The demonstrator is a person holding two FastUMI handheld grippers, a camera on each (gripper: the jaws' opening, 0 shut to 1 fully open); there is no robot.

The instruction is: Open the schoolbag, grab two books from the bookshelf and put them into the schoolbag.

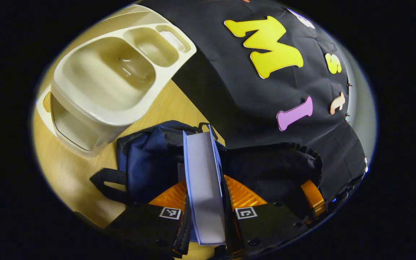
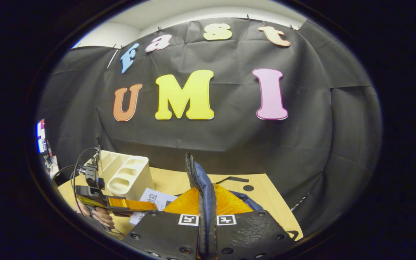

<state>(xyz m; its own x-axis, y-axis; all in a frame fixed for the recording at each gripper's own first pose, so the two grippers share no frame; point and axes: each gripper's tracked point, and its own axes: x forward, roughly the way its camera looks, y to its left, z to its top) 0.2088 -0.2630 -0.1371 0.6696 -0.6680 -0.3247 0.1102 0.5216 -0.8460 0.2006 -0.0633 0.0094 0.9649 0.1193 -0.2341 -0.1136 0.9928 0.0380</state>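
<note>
In the left gripper view my left gripper (image 1: 205,189) is shut on a book (image 1: 203,162) with a blue cover and white page edges. The book stands on edge over the navy schoolbag (image 1: 150,162), whose dark mouth (image 1: 273,169) gapes to its right. The cream bookshelf (image 1: 110,76) lies beyond, at the upper left. In the right gripper view my right gripper (image 2: 207,204) is shut on the schoolbag's zippered rim (image 2: 197,175) and holds it upright. Farther left, a hand (image 2: 99,216) holds the left gripper (image 2: 128,205) with the book (image 2: 154,199) beside the bookshelf (image 2: 125,177).
The wooden table (image 1: 67,169) carries bag and shelf, and the black cloth wall stands close behind them. A black bag strap (image 1: 107,180) lies on the table left of the bag. Cables (image 2: 79,162) trail from the left gripper.
</note>
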